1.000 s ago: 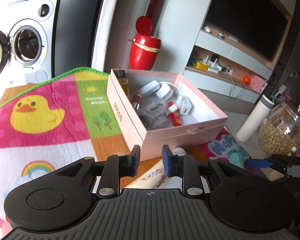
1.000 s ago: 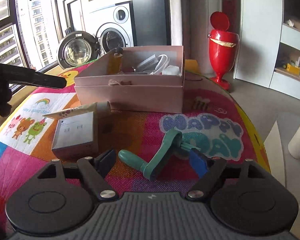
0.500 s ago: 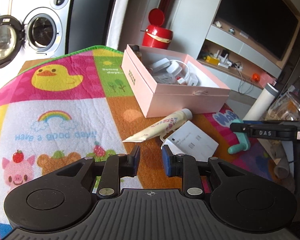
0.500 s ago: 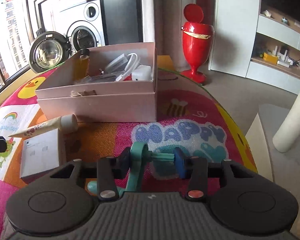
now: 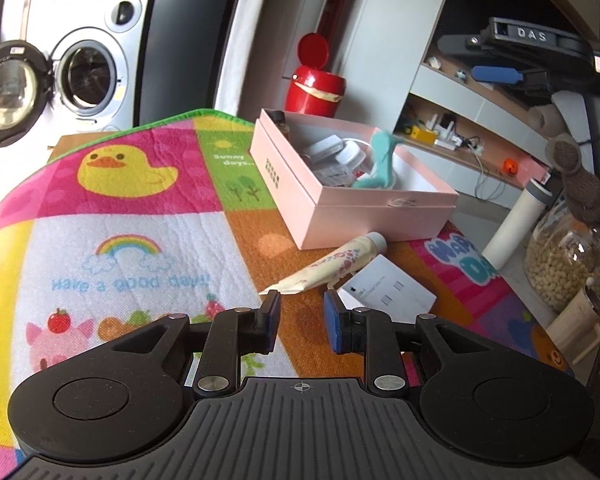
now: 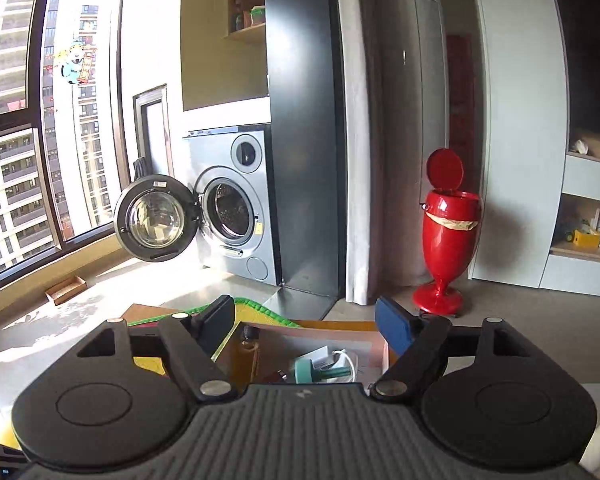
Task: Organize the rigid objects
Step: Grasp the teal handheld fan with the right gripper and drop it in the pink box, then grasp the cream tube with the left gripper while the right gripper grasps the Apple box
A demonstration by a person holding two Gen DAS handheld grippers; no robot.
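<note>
The right gripper [image 6: 304, 322] is hanging above the pink box [image 5: 380, 216] with its jaws opening and nothing between them; the teal crank handle [image 5: 380, 160] is dropping, blurred, into the box among the chargers and cables. The left gripper [image 5: 301, 316] is hovering low over the play mat [image 5: 140, 216] on the tabletop, its jaws standing a narrow gap apart and pinching nothing. Just beyond its tips are lying the cream tube [image 5: 332, 266] and, touching it, the white carton [image 5: 388, 290], both in front of the box and not yet put away. The next pick is probably one of these two. To do it well, the left jaws are needing to spread wider before descending, straddling the tube across its narrow body rather than along its length, and closing without nudging the carton beside it.
</note>
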